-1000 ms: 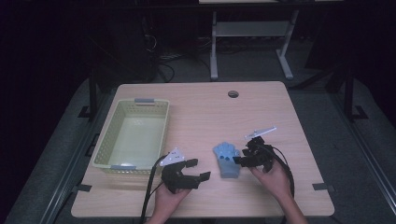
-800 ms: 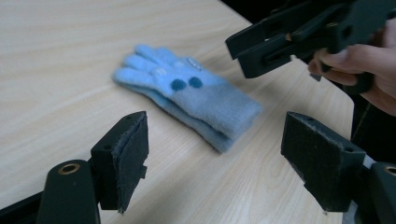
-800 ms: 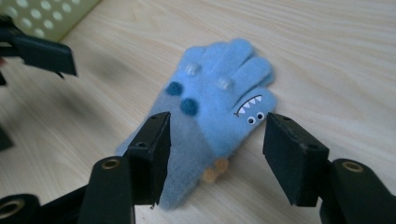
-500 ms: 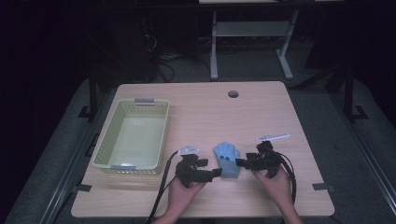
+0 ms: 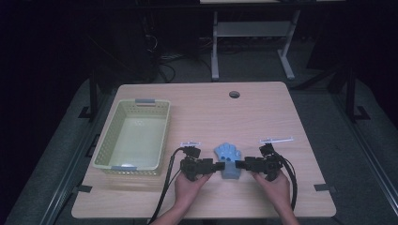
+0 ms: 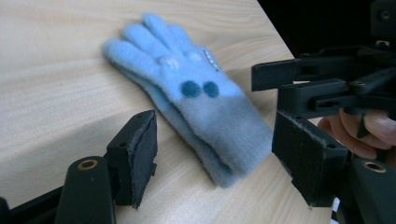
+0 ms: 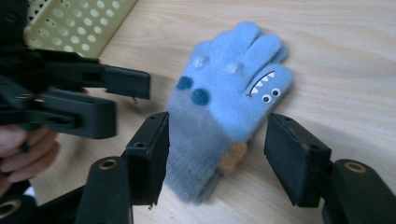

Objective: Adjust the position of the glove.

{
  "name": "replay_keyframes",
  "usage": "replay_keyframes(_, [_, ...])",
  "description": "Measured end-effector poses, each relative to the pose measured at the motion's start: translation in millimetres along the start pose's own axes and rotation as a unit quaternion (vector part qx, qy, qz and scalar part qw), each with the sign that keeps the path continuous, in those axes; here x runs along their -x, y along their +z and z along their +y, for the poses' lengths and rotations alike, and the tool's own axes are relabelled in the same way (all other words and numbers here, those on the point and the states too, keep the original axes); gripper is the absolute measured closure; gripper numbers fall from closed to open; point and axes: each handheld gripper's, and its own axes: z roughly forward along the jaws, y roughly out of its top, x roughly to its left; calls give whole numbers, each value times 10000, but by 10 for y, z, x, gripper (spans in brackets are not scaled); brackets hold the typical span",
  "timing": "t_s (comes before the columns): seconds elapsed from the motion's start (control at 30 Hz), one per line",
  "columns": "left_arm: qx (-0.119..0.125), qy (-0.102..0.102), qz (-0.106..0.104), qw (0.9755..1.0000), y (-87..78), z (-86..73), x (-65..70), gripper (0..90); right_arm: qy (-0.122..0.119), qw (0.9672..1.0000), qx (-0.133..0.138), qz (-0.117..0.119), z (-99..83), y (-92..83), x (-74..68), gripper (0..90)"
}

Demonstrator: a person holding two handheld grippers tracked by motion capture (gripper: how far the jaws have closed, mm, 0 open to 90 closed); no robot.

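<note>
Table (image 5: 263, 112), glove (image 7: 224, 107) cuff half-hidden

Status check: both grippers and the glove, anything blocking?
Left gripper open, jaws just closing in, straddling the glove cuff. Right gripper open around the cuff from the other side. Glove flat on table. Nothing in the way.

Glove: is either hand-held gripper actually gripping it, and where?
Neither. The blue glove lies flat; the right hand-held gripper straddles its grey cuff, the left hand-held gripper brackets it, pads not pressing.
</note>
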Motion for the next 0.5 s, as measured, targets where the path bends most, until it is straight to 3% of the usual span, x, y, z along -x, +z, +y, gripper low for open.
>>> replay_keyframes(0.33, [-119,-401,-6,9991,127,-10,-49,363,260,9995,-168,50,-64,106,83,460])
replay_keyframes(0.5, [-182,-397,-67,9990,165,-14,-33,418,389,9990,-148,136,-74,132,125,466])
